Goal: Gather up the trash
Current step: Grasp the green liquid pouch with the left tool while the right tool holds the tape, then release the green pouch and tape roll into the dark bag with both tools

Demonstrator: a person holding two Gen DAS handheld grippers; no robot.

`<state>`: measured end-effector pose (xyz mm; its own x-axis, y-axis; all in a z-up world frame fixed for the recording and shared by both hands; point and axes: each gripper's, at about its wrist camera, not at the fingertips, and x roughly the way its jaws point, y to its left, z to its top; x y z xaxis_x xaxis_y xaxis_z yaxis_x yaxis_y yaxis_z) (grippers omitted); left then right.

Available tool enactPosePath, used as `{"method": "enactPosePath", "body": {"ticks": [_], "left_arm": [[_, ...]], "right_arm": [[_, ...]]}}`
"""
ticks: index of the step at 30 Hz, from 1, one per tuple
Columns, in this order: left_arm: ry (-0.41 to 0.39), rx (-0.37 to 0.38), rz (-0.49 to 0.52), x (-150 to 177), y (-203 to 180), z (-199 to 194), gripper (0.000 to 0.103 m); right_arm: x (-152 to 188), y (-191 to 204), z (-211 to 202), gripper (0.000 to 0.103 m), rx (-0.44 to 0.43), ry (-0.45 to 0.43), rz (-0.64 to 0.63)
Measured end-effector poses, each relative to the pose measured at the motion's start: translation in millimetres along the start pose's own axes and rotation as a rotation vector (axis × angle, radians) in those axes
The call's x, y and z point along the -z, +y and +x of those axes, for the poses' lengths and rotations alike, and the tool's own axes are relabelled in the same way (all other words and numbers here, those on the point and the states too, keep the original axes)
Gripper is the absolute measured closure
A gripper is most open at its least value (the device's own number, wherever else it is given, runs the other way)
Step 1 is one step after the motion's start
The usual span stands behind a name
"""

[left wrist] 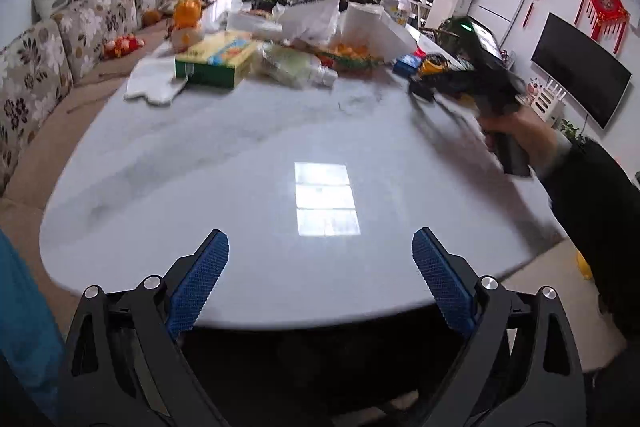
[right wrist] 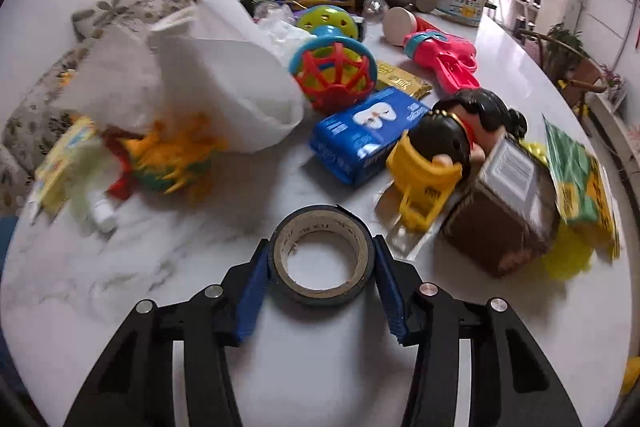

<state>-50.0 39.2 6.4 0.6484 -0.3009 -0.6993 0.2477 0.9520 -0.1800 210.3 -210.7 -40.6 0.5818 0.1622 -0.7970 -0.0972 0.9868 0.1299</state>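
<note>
Right wrist view first: your right gripper [right wrist: 320,263] has a roll of dark tape [right wrist: 321,261] squarely between its jaws, the blue pads [right wrist: 251,301] lying against the roll's two sides. It reads as a grip on the roll, though the blur leaves it unclear how firmly the pads press. The roll sits flat, its hole facing up at the camera, over the pale marbled tabletop [right wrist: 120,267]; whether it is lifted clear or resting there cannot be told. That is the relation your next move turns on: the tape is already centred in the right jaws, so the right hand is the one to carry it, and I judge the job now is to take it away to wherever trash goes, which neither view shows.

Just beyond the roll lie a yellow and black toy figure [right wrist: 440,151], a brown box [right wrist: 504,211] and a blue packet [right wrist: 366,135]. Farther back are a white plastic bag [right wrist: 232,79] and a red and blue ball toy [right wrist: 334,69].

Left wrist view: your left gripper [left wrist: 321,267] hovers over the near edge of the tabletop with its jaws spread wide and nothing between them. It is well apart from the clutter at the far end, where a green box [left wrist: 216,61] lies.
</note>
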Motion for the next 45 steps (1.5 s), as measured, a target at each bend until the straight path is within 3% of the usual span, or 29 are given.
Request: {"method": "enactPosePath", "body": {"ticks": [4,9,14,16,18,22,23,27,33,38,41,45], "left_arm": [[-0.010,-0.035,-0.002,-42.5,2.0,36.6,0.012],[0.020,-0.127,-0.078,-103.3,0.1,106.3,0.012],[0.103,-0.193,-0.340,-150.0,12.8,175.6,0.012],[0.093,-0.230,-0.431,-158.8,20.2,189.3,0.012],[0.051,-0.315,-0.502,-173.5,24.6,202.0,0.012],[0.059,-0.431,-0.480,-191.0,20.9,223.7,0.010],[0.044,-0.419,-0.470,-190.7,19.4,223.2,0.017],[0.023,-0.246,-0.349,-170.6,7.7,196.6,0.048],[-0.048,-0.079,-0.119,-100.9,-23.8,104.2,0.055],[-0.107,0.030,0.165,-4.8,-64.7,8.0,0.055],[-0.102,0.097,0.224,43.4,-74.1,-25.4,0.055],[-0.045,0.104,0.272,94.3,-76.6,-40.8,0.054]], "right_arm": [[32.1,2.3,-61.2,0.053,-0.149,-0.068,0.008],[81.3,3.7,-123.8,0.053,-0.210,-0.160,-0.016],[112.8,-5.6,-147.9,0.053,-0.215,-0.160,-0.019],[119.7,-11.3,-150.0,0.053,-0.215,-0.157,-0.020],[122.5,-15.1,-151.6,0.053,-0.216,-0.169,-0.028],[127.9,-18.3,-150.8,0.053,-0.252,-0.177,-0.021],[128.0,-19.2,-149.2,0.053,-0.269,-0.177,-0.012],[134.4,-13.4,-153.3,0.053,-0.287,-0.185,-0.017],[144.5,4.4,-166.4,0.053,-0.306,-0.199,-0.035],[167.5,30.7,-183.9,0.053,-0.354,-0.190,-0.049],[190.8,47.5,-189.8,0.053,-0.382,-0.157,-0.055],[230.1,68.4,-194.7,0.053,-0.399,-0.103,-0.069]]}}
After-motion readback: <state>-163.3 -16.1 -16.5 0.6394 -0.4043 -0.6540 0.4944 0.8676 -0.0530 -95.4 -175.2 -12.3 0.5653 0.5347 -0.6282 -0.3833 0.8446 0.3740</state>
